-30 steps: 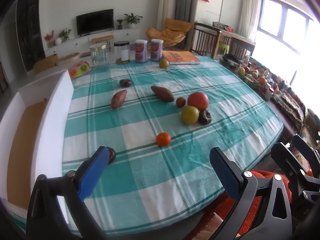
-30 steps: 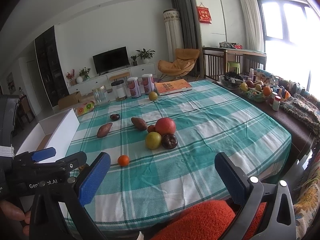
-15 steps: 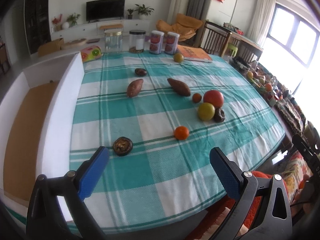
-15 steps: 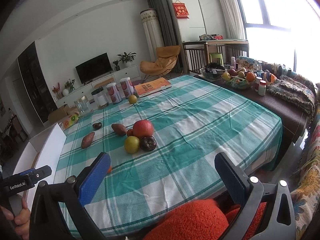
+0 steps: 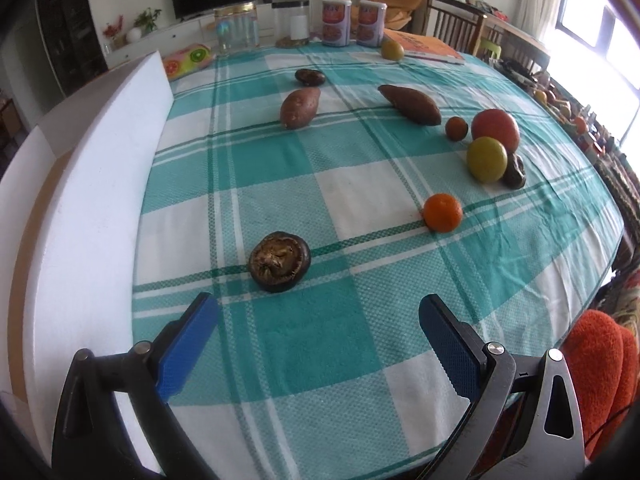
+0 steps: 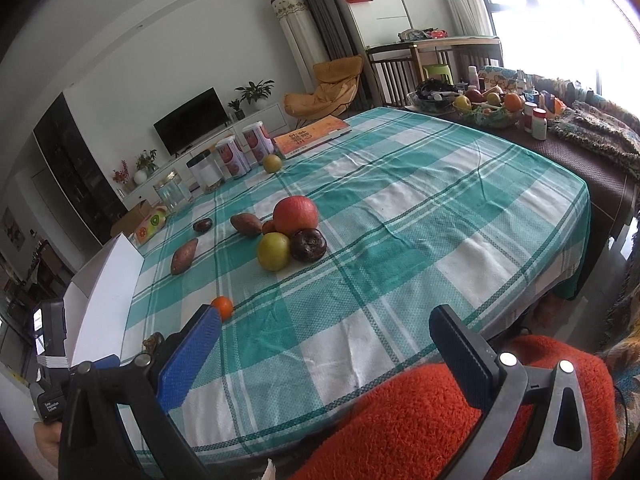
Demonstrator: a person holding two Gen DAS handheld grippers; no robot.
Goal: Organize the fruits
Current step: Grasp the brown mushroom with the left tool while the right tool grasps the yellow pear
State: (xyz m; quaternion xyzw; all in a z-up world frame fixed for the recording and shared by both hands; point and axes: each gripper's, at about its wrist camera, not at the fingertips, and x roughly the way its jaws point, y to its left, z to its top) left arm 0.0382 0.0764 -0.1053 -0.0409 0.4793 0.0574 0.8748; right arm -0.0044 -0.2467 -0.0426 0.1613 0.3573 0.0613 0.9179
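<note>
dried mushroom (image 5: 279, 261) on checked cloth beside white box (image 5: 100, 184), just ahead of left gripper (image 5: 316, 336) | left gripper has closed in since a second ago, likely first pick | both tongs spread, empty | right gripper (image 6: 326, 354) held back at table edge, orange (image 6: 222, 307) near its left finger

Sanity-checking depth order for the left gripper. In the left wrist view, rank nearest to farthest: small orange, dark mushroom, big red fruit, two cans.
From the left gripper:
1. Dark mushroom, just ahead of the jaws, slightly left.
2. Small orange, ahead and to the right.
3. Big red fruit, farther right, in the cluster.
4. Two cans, at the table's far edge.
</note>
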